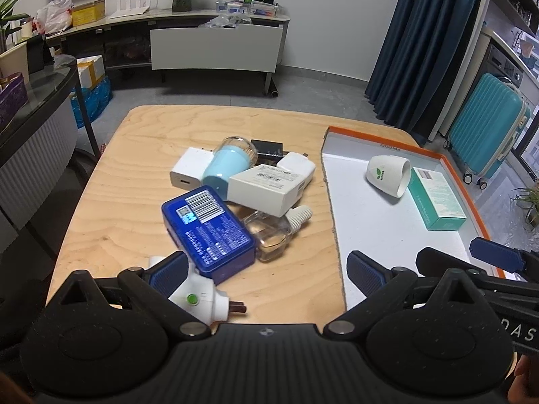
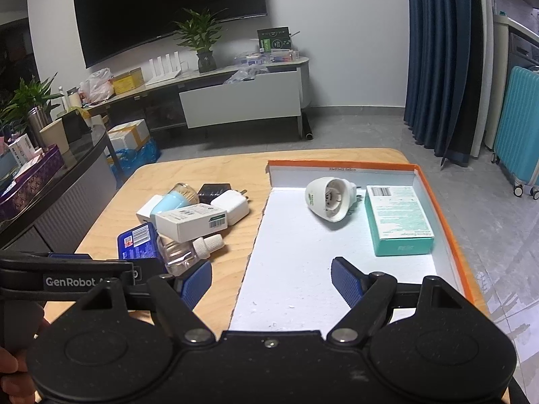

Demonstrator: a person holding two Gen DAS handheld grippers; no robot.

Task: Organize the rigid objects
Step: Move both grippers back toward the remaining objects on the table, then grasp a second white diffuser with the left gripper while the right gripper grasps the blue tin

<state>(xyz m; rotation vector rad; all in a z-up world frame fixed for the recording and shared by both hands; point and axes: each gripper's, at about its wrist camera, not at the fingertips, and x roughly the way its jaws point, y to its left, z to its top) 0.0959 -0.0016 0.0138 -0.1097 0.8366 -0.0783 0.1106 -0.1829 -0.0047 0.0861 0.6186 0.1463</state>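
A pile lies on the wooden table (image 1: 134, 168): a blue tin (image 1: 209, 232), a white box (image 1: 269, 188), a light blue capped device (image 1: 227, 165), a clear bottle (image 1: 273, 232), white chargers (image 1: 187, 168) and a black box (image 1: 267, 149). A white plug device (image 1: 202, 298) lies by my left fingertip. An orange-rimmed white tray (image 1: 387, 235) holds a white cup-shaped device (image 1: 389, 175) and a teal box (image 1: 436, 198). My left gripper (image 1: 267, 269) is open over the table's near edge. My right gripper (image 2: 271, 281) is open over the tray's near end (image 2: 293, 269).
A dark glass side table (image 1: 40, 101) stands left. A TV cabinet (image 1: 215, 47) stands behind, a teal suitcase (image 1: 485, 134) and blue curtain (image 1: 421, 40) at right. My right gripper also shows low right in the left wrist view (image 1: 471, 259).
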